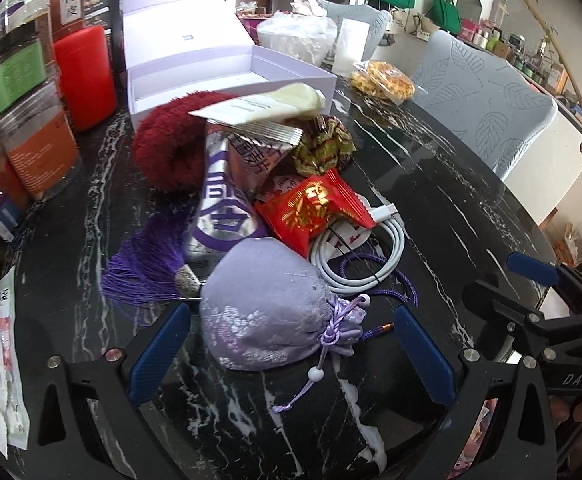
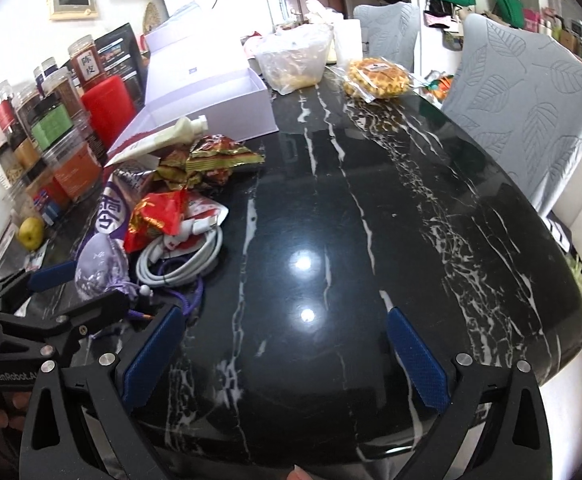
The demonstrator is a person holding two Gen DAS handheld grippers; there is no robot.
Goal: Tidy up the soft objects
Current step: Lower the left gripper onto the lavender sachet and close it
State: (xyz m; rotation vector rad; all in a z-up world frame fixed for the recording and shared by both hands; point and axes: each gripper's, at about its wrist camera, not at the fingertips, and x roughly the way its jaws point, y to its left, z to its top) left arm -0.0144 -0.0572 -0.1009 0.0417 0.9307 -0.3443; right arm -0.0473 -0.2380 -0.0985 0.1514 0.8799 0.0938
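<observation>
soft lilac satin drawstring pouch (image 1: 269, 312) lay on the black marble table (image 2: 331, 200) between the left gripper (image 1: 291, 356)'s spread blue pads (image 1: 159, 354), not yet pinched. best to close on its plump body, clear of the coiled white cable (image 1: 367, 256). further right, the right gripper (image 2: 287, 360) hovered agape over bare tabletop.

one sachet (image 1: 267, 312), one cable (image 1: 367, 252), two chairs (image 1: 491, 108).

Both tongs are gaping wide: the left tongs (image 1: 291, 350) are hovering low, the right tongs (image 2: 287, 356) are hanging alongside, gripping nothing.
</observation>
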